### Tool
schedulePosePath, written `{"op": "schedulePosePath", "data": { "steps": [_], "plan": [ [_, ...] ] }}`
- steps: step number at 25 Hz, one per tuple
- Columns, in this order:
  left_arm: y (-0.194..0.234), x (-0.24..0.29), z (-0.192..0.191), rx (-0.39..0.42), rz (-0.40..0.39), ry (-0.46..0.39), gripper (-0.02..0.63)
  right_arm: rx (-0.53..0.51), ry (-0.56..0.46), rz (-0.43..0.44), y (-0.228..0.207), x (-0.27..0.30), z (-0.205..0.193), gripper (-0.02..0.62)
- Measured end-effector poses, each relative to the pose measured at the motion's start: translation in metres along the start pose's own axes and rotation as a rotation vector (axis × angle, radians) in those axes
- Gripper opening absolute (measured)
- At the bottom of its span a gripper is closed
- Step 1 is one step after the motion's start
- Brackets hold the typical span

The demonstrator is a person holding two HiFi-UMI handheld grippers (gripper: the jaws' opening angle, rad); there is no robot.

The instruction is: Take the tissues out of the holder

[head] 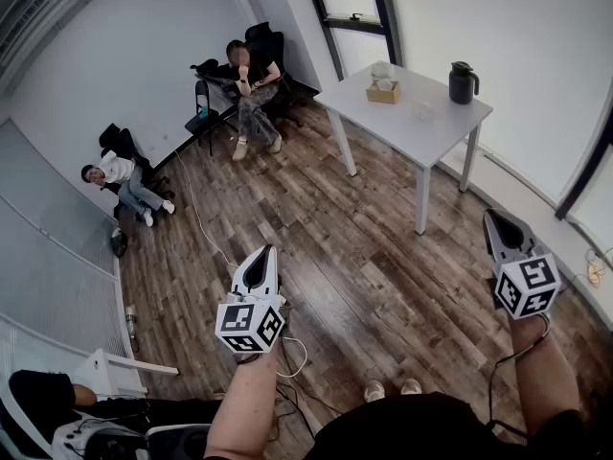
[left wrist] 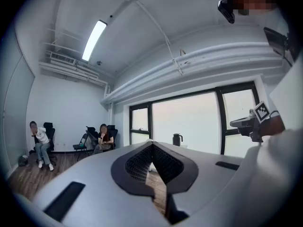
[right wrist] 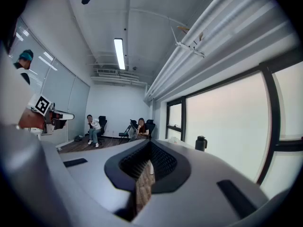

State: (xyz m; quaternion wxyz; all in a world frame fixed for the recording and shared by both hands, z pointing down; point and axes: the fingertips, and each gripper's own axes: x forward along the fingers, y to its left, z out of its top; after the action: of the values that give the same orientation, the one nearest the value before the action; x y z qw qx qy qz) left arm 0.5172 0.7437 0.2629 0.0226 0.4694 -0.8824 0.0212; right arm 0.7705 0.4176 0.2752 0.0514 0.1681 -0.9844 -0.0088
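Observation:
A tan tissue holder (head: 383, 91) with white tissue sticking out of its top stands on the white table (head: 421, 123) at the far side of the room. Both grippers hang in mid-air over the wooden floor, well short of the table. In the head view, the left gripper (head: 262, 255) is at centre-left and the right gripper (head: 491, 216) at right, each pointing toward the table. The left gripper view shows the left gripper (left wrist: 152, 148) with its jaws together and nothing between them. The right gripper (right wrist: 150, 145) is also shut and empty.
A black thermos jug (head: 463, 82) stands on the table to the right of the holder. Two people sit on chairs (head: 251, 75) (head: 123, 178) by the far wall. A white cable (head: 292, 353) trails over the floor near my shoes (head: 391, 389). A white rack (head: 105, 372) stands at lower left.

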Motion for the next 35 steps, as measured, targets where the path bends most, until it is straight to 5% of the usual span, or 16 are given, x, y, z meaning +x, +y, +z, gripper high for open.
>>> {"op": "schedulePosePath", "data": {
  "steps": [12, 18, 24, 35],
  "plan": [
    [-0.046, 0.032, -0.019, 0.043, -0.006, 0.035, 0.003, 0.034, -0.013, 0.026, -0.045, 0.000, -0.027, 0.005],
    [-0.032, 0.055, -0.034, 0.028, -0.004, 0.062, 0.003, 0.037, -0.017, 0.000, -0.052, 0.019, -0.031, 0.006],
    [-0.005, 0.136, -0.050, 0.009, -0.039, 0.050, 0.003, 0.004, -0.001, -0.040, -0.067, 0.082, -0.046, 0.006],
    [0.099, 0.323, -0.035, 0.068, -0.107, 0.050, 0.003, 0.035, 0.021, -0.116, -0.099, 0.266, -0.012, 0.006]
  ]
}}
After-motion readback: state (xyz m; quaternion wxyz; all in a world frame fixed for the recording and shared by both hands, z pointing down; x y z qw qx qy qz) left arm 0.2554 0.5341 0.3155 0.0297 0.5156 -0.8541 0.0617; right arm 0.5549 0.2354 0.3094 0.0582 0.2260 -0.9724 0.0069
